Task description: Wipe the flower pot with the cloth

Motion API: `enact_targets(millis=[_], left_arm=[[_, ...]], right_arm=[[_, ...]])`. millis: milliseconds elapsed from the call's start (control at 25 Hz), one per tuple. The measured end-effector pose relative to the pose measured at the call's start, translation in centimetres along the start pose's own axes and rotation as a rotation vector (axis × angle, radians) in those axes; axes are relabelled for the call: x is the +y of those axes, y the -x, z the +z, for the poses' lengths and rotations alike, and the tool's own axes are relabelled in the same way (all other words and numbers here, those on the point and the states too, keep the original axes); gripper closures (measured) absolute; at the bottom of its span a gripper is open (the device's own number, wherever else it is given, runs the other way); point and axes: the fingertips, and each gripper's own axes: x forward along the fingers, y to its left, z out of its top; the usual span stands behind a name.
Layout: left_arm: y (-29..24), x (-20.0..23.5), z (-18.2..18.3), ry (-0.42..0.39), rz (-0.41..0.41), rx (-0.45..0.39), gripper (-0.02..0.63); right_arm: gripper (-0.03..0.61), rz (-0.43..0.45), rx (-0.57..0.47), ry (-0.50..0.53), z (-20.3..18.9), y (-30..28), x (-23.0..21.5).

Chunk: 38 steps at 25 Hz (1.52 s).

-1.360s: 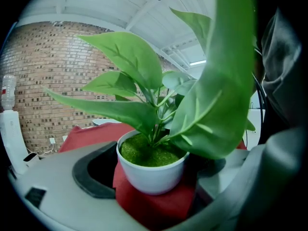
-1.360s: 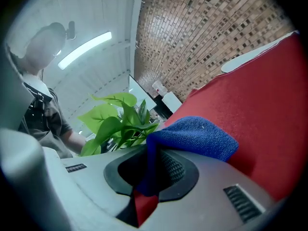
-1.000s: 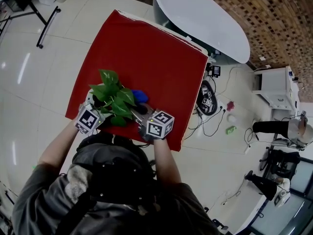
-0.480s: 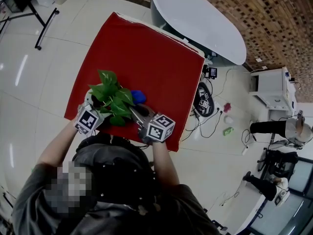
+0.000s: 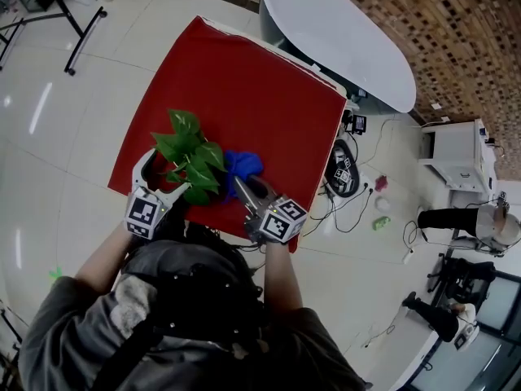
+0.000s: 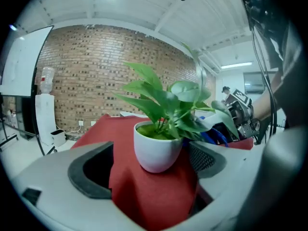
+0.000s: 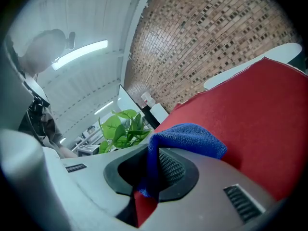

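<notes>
The white flower pot (image 6: 156, 150) stands near the front edge of the red surface (image 5: 244, 88), under its own leaves (image 5: 191, 155). The left gripper (image 5: 165, 179) has its 2 jaws spread wide, 1 on each side of the pot, neither visibly touching it. Just beside it, the right gripper (image 5: 251, 192) pinches the blue cloth (image 7: 185, 136). To wipe well, the left should probably close gently to steady the pot while the cloth's loose fold presses flat on the wall, below the leaves.
</notes>
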Motion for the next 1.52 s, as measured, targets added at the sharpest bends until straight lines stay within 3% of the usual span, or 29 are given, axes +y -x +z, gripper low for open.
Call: enact_targets(millis=[520, 800, 960, 1200, 1520], left_arm=[[-4.2, -1.5, 1.0, 0.125, 0.374, -0.039, 0.123], [-4.8, -0.7, 2.1, 0.05, 0.436, -0.07, 0.124], [-4.7, -1.1, 2.2, 0.011, 0.408, -0.06, 0.129], [-4.6, -1.1, 2.2, -0.046, 0.303, -0.053, 0.127], [-4.1, -0.1, 1.6, -0.137, 0.037, -0.06, 0.127]], right_arm=[[0.528, 0.015, 0.015, -0.021, -0.8, 1.8, -1.6], [0.528, 0.029, 0.024, -0.012, -1.7, 2.5, -2.4], [0.528, 0.028, 0.019, -0.032, -1.3, 2.7, -2.4], [0.528, 0.041, 0.029, -0.029, -0.6, 1.6, -2.0], [0.528, 0.081, 0.058, 0.007, 0.0, -2.3, -0.7]])
